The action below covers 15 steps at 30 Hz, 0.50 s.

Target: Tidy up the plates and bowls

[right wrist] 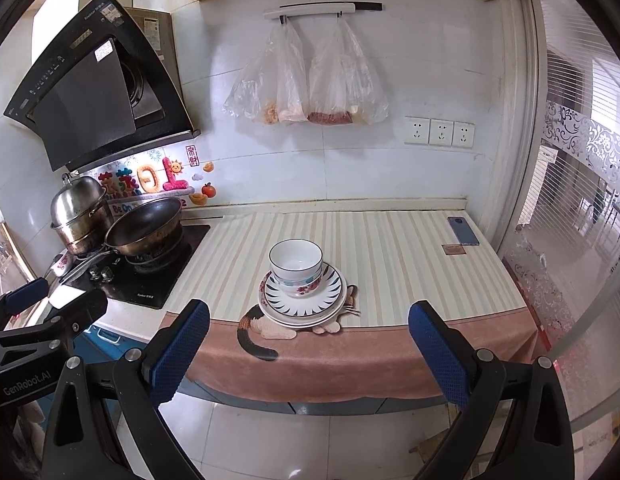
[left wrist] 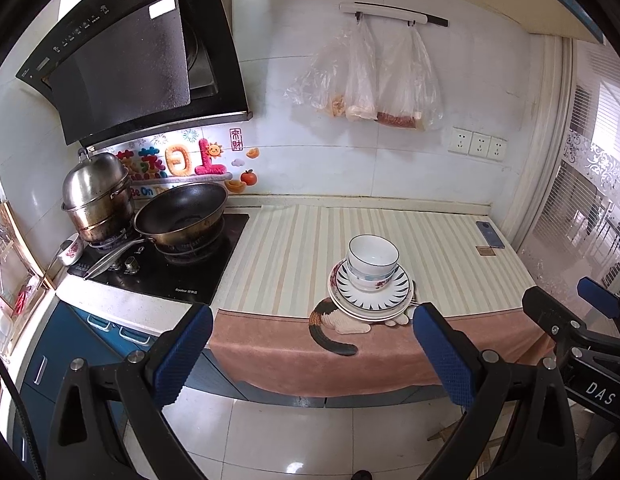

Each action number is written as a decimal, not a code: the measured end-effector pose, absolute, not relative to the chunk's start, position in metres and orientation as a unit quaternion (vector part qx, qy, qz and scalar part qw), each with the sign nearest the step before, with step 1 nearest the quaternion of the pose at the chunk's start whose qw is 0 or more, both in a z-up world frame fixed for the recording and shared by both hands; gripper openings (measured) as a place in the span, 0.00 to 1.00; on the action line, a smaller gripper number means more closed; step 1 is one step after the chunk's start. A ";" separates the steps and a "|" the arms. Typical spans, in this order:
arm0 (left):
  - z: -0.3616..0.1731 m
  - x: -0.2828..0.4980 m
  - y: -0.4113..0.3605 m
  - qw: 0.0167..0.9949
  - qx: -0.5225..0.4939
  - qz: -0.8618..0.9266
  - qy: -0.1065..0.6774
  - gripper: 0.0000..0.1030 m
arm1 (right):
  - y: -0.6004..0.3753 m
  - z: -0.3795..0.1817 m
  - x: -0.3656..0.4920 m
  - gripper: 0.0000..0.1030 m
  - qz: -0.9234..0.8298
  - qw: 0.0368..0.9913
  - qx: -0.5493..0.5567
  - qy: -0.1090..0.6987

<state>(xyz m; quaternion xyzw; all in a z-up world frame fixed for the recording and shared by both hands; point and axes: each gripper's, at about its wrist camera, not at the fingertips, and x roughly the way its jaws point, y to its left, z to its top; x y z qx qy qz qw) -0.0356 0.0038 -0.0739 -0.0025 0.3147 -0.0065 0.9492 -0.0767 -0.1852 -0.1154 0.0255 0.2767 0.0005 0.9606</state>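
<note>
both the left gripper (left wrist: pixel 313 354) and right gripper (right wrist: pixel 310 350) hover side by side, fingers spread wide.

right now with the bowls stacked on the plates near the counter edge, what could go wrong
1. The bowls sit nested atop the plates, so lifting the plates could tip them.
2. The stack sits near the counter's front edge on a towel that hangs over it; snagging the towel might drag everything off.

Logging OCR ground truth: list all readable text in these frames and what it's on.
"DAS": right gripper body.
"GenRobot.AI": left gripper body.
"Be On": wall sticker, rest hidden by the wok.
Large colourful characters and red seal on wall decal: not legible.
Range hood labels, cooktop brand: too small.
</note>
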 end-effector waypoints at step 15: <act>-0.075 -0.038 0.000 0.948 0.000 0.000 0.317 1.00 | -0.185 -0.114 -0.081 0.99 -0.003 0.961 0.024 0.275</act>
